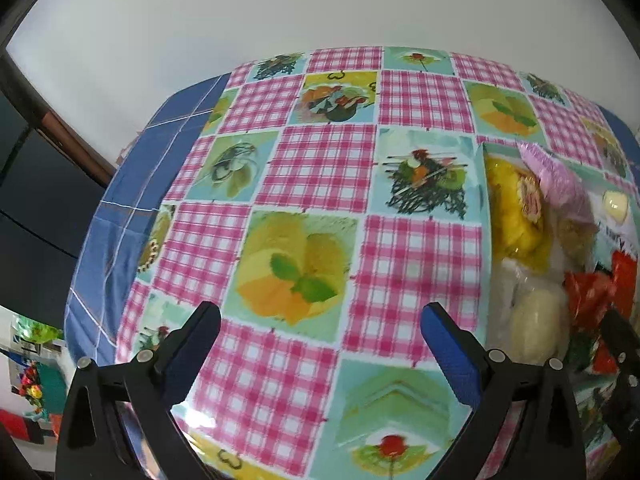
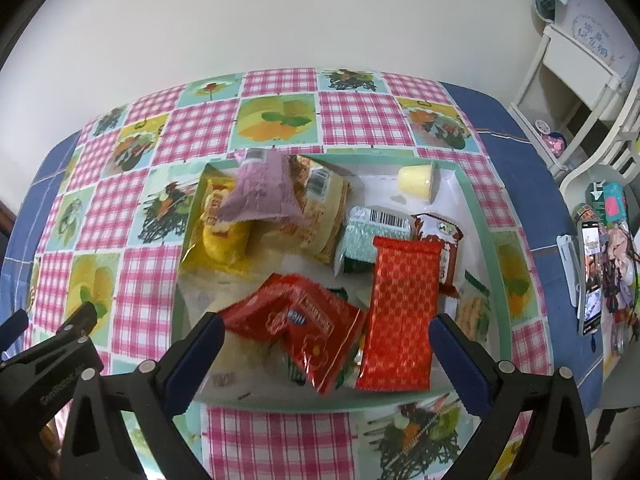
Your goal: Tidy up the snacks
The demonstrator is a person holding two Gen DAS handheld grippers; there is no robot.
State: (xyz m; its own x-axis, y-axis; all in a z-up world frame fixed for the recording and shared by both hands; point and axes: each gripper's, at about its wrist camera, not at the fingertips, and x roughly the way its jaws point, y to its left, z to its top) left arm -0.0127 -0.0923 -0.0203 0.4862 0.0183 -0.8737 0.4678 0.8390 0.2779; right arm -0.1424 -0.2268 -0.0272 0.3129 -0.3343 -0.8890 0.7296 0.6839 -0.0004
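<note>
Glossy patchwork oilcloth (image 2: 280, 124), pink gingham and food prints, covers the table over blue cloth. Left gripper (image 1: 320, 320) hangs with fingers apart over bare oilcloth, holding nothing. Just right sits a shallow mint-rimmed tray (image 2: 486, 240) heaped with crinkly snack packets: one purple (image 2: 262, 196), one yellow (image 2: 224, 236), two red (image 2: 402, 312), plus one round pudding cup (image 2: 416, 178). Right gripper (image 2: 326, 330) hovers above them, fingers spread wide and empty. One phone (image 2: 590, 280) lies far right.
</note>
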